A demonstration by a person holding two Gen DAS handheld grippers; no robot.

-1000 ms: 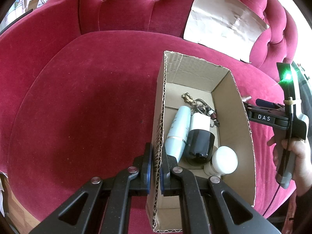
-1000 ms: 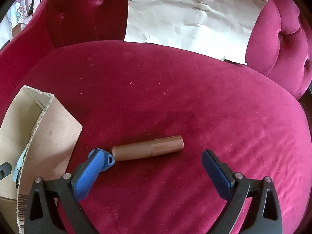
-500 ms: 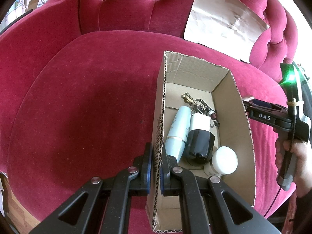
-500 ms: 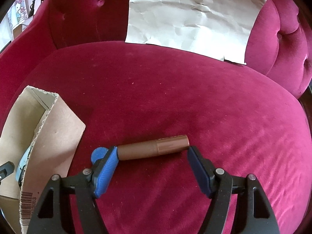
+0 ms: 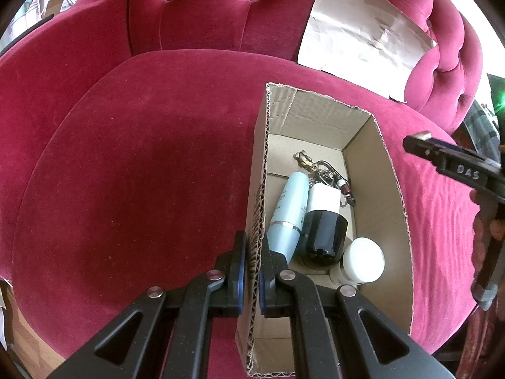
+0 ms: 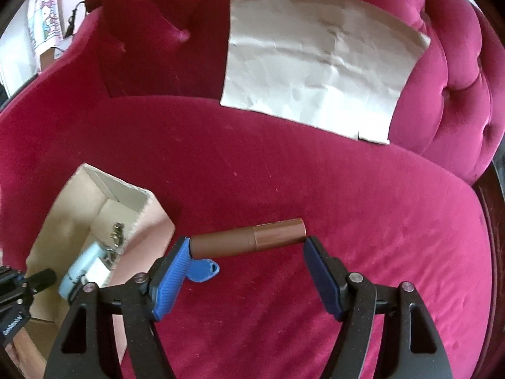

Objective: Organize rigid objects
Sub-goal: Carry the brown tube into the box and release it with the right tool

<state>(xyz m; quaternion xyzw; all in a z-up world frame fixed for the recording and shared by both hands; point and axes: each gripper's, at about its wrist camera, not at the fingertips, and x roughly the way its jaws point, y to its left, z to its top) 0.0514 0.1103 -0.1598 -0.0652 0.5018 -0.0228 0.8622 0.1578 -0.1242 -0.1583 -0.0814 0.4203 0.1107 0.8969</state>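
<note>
With the left gripper (image 5: 251,263) clamped on the left wall of the open brown cardboard box (image 5: 389,195) at mid-seat of the crimson velvet sofa (image 5: 126,173), the right gripper (image 6: 247,254), gripping endwise a smooth brown cylindrical tube (image 6: 249,241) beside the box, should lift it level.

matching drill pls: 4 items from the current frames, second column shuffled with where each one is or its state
Items:
1. brown tube
2. cardboard box
3. light blue bottle
4. blue tag

Place or state:
A. lying inside the box, next to a black-and-white jar
B. held end to end between the right gripper pads
C. on the red cushion, below the tube
D. near wall pinched by the left gripper

Pairs: 1-B, 2-D, 3-A, 4-C
</note>
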